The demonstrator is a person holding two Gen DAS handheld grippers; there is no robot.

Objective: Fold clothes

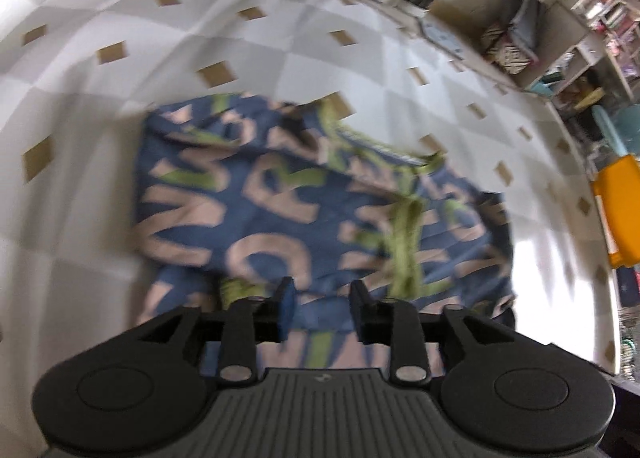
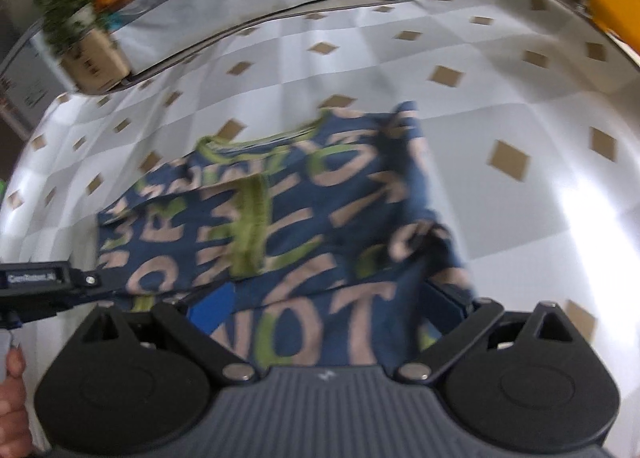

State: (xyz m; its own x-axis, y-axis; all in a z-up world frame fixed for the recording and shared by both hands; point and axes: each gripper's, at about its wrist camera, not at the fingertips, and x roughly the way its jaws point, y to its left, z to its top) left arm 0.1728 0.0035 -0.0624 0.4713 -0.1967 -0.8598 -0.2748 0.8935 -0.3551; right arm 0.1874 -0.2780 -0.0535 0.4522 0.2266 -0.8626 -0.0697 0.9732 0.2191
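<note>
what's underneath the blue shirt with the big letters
The blue shirt lies on a white checked tablecloth with tan squares. Whatever is beneath its middle is covered.

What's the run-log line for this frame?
stage: mid-fold | item: blue lettered shirt on checkered table cover | left hand-held gripper: open over shirt | right hand-held gripper: draped by shirt

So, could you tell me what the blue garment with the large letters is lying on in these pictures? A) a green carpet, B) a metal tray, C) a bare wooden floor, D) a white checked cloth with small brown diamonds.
D: both wrist views show the blue garment spread on a white checked cloth dotted with small brown diamonds, which surrounds it on every visible side.
</note>
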